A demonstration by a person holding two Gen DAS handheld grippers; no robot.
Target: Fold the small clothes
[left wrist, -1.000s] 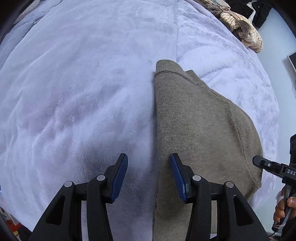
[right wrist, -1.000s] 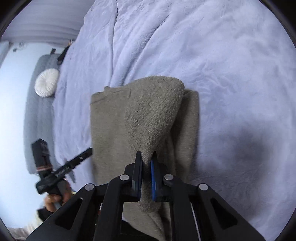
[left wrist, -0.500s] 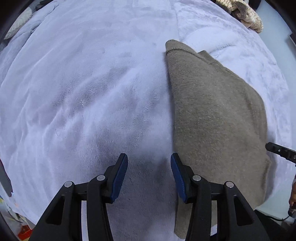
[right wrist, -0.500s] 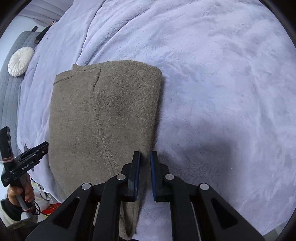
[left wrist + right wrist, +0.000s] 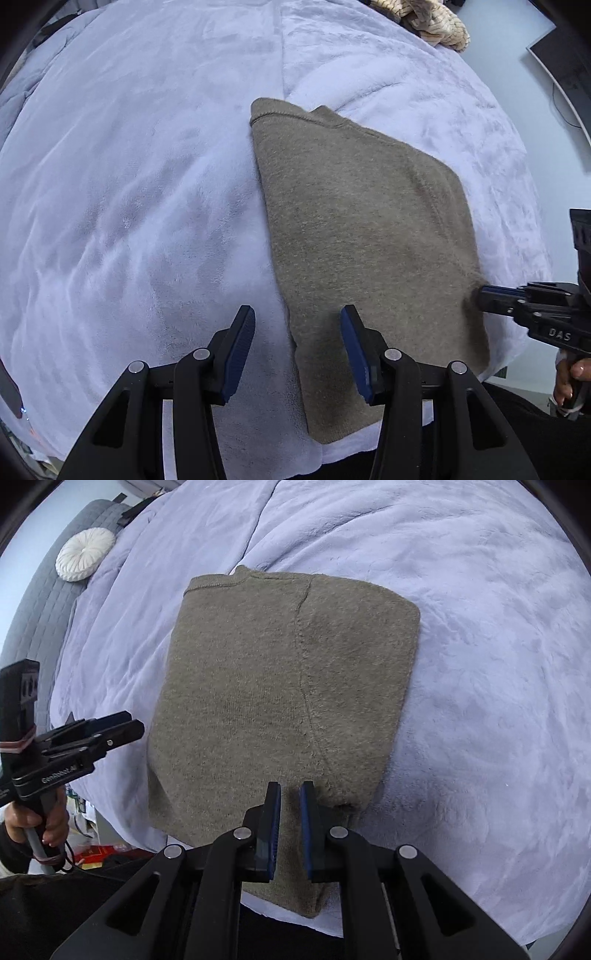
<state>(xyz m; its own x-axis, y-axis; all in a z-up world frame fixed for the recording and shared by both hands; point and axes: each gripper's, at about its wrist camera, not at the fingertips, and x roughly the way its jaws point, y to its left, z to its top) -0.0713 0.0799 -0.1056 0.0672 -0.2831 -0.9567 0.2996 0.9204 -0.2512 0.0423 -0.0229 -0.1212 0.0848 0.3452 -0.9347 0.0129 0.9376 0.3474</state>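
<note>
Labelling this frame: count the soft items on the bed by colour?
Olive-brown: 1, folded sweater
White: 1, round cushion
Tan striped: 1, crumpled garment
Lavender: 1, blanket
Total: 4

lavender plush blanket (image 5: 480, 635) covering bed, folded olive-brown sweater (image 5: 280, 686) lying flat on it, white round cushion (image 5: 85, 554) near headboard

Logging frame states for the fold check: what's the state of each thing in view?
Sweater: folded, lying flat on the blanket, held by neither gripper.
Blanket: spread over the bed, lightly creased.
Left gripper: jaws wide open, nothing between them.
Right gripper: jaws narrowly apart over the sweater's near edge, gripping nothing.
Round cushion: resting at the headboard.
</note>
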